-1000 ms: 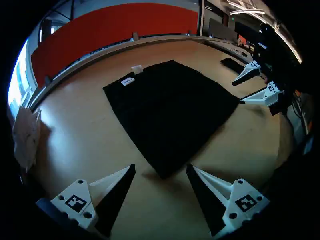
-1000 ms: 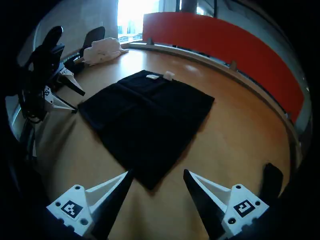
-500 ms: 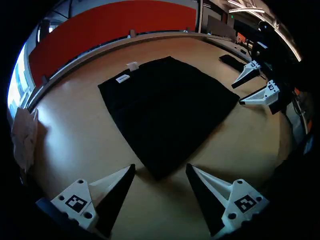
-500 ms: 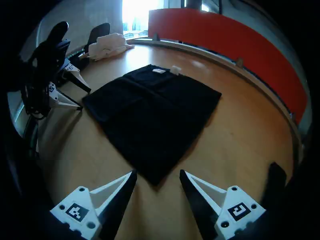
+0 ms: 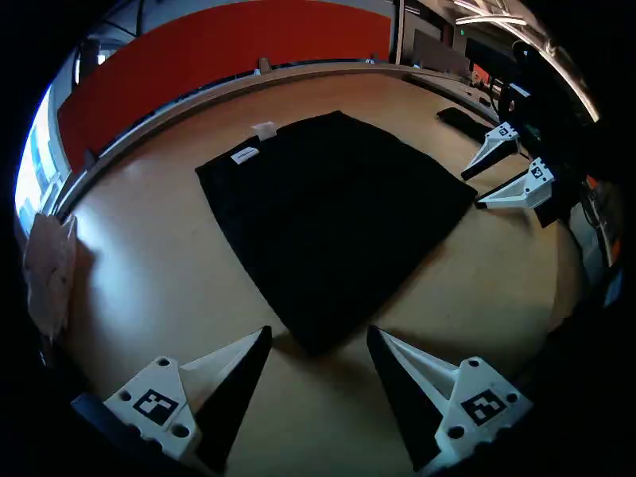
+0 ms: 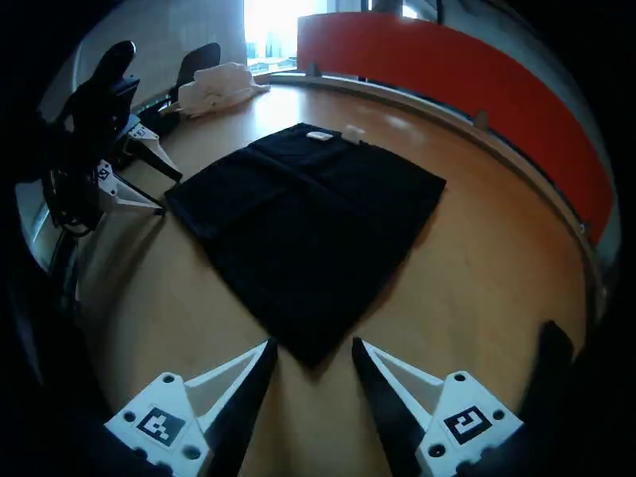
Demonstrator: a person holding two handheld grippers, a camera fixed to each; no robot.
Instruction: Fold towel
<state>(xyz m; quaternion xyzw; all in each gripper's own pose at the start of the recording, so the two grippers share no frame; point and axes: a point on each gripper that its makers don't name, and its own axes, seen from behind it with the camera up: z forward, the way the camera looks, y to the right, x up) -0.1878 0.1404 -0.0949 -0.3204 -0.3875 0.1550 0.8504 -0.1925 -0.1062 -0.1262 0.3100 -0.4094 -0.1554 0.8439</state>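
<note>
A black towel [image 5: 334, 215] lies flat on the wooden table [image 5: 151, 270], with a white label [image 5: 246, 155] near its far corner. In the left gripper view my left gripper [image 5: 318, 350] is open, its fingers on either side of the towel's near corner. The right gripper [image 5: 481, 187] shows at the right, at another corner of the towel. In the right gripper view the towel [image 6: 310, 238] spreads ahead and my right gripper [image 6: 314, 359] is open around its near corner. The left gripper [image 6: 163, 195] sits at the towel's left corner there.
A red partition [image 5: 222, 56] runs along the table's far edge. A pale cloth bundle [image 6: 215, 83] lies at the far end of the table, beside dark chairs [image 6: 191, 63]. A flat black object [image 5: 465, 123] rests on the table behind the right gripper.
Both grippers have crept toward their towel corners and their fingers have narrowed slightly around them. The towel has not moved.
</note>
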